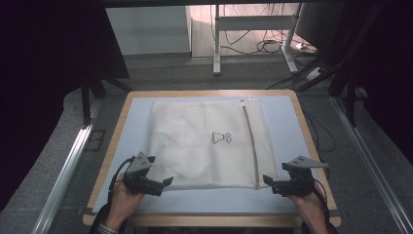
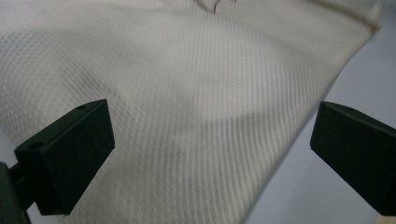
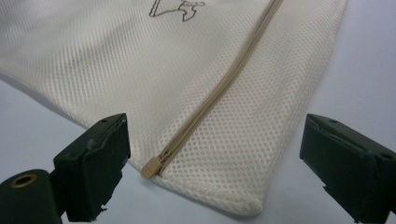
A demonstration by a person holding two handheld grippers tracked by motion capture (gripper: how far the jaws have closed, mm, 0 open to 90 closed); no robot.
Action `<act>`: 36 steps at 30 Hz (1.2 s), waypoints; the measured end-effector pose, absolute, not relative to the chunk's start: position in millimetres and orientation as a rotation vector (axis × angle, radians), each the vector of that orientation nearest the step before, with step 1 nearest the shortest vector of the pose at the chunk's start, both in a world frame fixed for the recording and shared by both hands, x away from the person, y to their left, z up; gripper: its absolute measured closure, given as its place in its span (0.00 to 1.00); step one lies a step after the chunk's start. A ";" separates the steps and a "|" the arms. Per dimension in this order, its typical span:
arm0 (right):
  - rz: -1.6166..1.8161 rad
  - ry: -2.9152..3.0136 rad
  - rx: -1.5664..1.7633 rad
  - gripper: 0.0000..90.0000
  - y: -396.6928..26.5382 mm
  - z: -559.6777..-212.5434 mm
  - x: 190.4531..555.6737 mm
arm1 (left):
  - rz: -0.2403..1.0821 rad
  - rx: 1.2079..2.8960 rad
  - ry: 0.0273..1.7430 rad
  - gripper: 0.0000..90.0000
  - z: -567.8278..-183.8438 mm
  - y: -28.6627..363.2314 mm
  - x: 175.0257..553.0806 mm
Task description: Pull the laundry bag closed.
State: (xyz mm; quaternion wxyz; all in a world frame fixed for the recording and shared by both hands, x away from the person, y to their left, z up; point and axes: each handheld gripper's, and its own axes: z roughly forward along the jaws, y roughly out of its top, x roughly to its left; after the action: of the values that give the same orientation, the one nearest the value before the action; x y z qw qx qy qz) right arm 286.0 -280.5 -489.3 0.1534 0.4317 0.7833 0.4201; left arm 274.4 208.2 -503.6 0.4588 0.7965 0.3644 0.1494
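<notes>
Bag: white mesh laundry bag (image 1: 207, 144) flat on pale blue table (image 1: 287, 122), beige zip (image 3: 219, 88), small drawn figure (image 1: 221, 138)
Left gripper (image 1: 163, 184): jaws wide, empty
Right gripper (image 1: 271, 182): jaws wide, empty

White mesh laundry bag (image 1: 204, 144) lies flat on the table, pretty much centred. Tan zipper (image 1: 251, 144) runs down its right side, with the zipper's end (image 3: 150, 168) near the front edge. Small dress logo (image 1: 221, 138) printed mid-bag.

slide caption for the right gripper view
Open right gripper hovering over the zipper end of a white mesh laundry bag.
</notes>
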 end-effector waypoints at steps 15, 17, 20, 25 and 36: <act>1.110 2.341 1.088 0.05 -275.6 -495.7 284.1 | 0.340 2.012 0.862 0.00 -513.1 201.2 283.5; 1.130 2.354 1.090 0.04 -276.4 -497.2 286.5 | 0.331 2.006 0.864 0.00 -513.9 201.5 284.5; 1.123 2.356 1.081 0.04 -277.0 -497.3 286.8 | 0.330 2.008 0.866 0.00 -514.1 202.7 284.6; 1.122 2.349 1.083 0.04 -276.6 -496.8 285.2 | 0.365 2.035 0.853 0.00 -512.8 199.6 281.8; 1.117 2.374 1.073 0.04 -271.9 -499.5 286.0 | 0.376 2.051 0.857 0.00 -514.0 198.8 283.2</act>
State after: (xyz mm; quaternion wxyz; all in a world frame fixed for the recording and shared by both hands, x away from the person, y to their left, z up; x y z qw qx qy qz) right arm 286.0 -271.9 -499.5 0.1528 0.3740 0.8277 0.3895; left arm 283.2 198.8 -514.0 0.4289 0.8218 0.3435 0.1506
